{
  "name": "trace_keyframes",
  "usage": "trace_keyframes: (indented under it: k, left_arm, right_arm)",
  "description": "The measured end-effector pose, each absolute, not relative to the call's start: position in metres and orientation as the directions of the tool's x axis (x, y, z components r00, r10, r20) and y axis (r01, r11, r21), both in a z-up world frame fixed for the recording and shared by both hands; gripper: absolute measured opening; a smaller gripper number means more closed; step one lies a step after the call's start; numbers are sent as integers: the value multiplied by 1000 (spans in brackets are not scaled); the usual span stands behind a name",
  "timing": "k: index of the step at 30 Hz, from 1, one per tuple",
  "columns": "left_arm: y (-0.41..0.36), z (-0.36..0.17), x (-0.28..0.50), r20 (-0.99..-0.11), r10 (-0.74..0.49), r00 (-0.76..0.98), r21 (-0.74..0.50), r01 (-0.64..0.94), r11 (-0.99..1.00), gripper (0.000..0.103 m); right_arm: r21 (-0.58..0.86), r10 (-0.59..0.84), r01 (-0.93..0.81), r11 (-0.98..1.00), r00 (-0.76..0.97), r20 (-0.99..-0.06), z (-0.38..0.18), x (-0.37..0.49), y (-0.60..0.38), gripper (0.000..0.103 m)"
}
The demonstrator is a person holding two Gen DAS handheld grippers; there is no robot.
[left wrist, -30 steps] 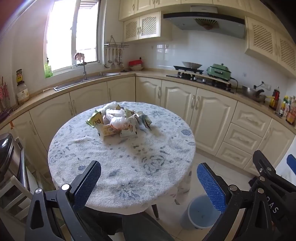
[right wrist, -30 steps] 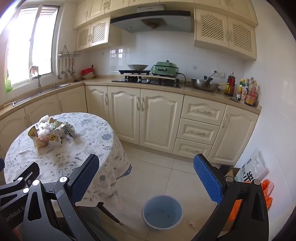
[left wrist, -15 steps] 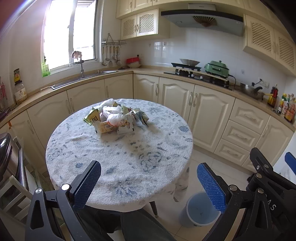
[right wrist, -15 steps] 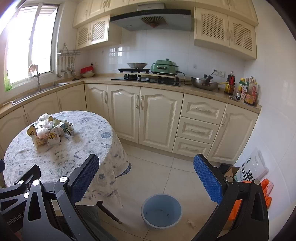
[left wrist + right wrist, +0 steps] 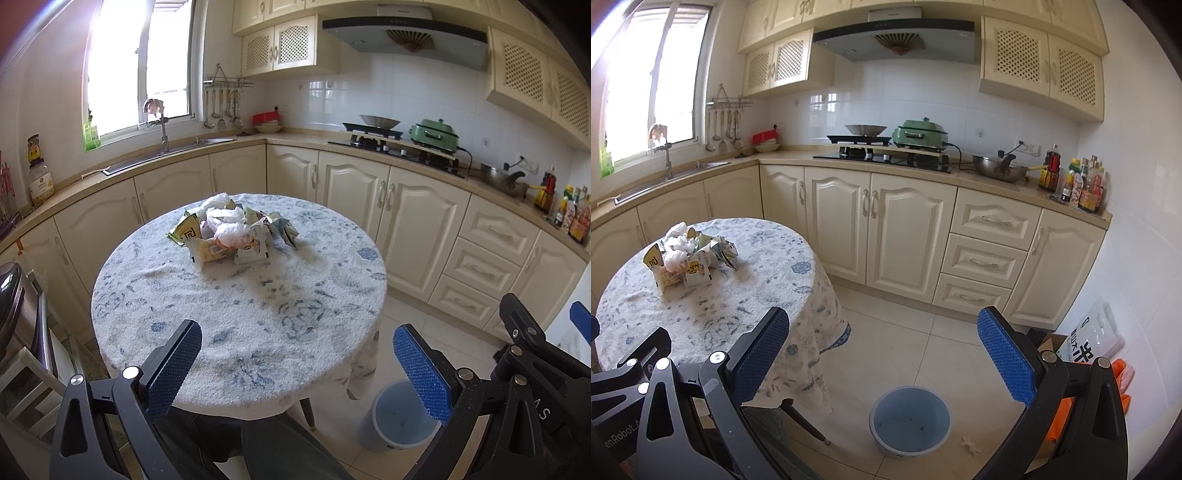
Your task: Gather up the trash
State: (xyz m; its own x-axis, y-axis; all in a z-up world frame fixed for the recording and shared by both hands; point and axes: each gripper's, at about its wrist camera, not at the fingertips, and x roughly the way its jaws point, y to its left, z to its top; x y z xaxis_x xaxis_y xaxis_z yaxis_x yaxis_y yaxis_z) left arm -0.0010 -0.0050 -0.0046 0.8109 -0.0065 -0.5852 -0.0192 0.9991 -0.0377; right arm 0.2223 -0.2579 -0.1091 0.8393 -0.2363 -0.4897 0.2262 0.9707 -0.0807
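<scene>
- Left wrist view: the left claw hangs with its blue pads spread wide and nothing between them, above the near edge of the round, cloth-covered counter. The trash pile, made of crumpled white plastic bags and yellow-green snack wrappers, sits on the far half of the counter, well apart from the claw. The grey-blue bin stands on the floor just beside the counter's right edge, partly hidden behind the right pad.
- Right wrist view: the right claw is likewise spread and empty, held over the tiled floor to the right of the counter. The bin lies almost straight ahead between its pads and looks nearly empty, with only a few dark specks inside. A small white scrap lies on the floor just beside it.
- Judgement: collecting has barely begun; this is the approach step. Next, one claw needs to reach forward across the counter to the pile and close on a single wrapper or bag, then carry it to the bin.
</scene>
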Motion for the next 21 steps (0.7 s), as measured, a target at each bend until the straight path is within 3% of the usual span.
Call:
trace_keyframes:
  k: [21]
  left_arm:
    - [-5, -4, -6, -582, 3, 813, -34, -28, 999, 102]
  right_arm:
    - [-89, -244, 231, 969, 839, -487, -108, 218, -256, 103]
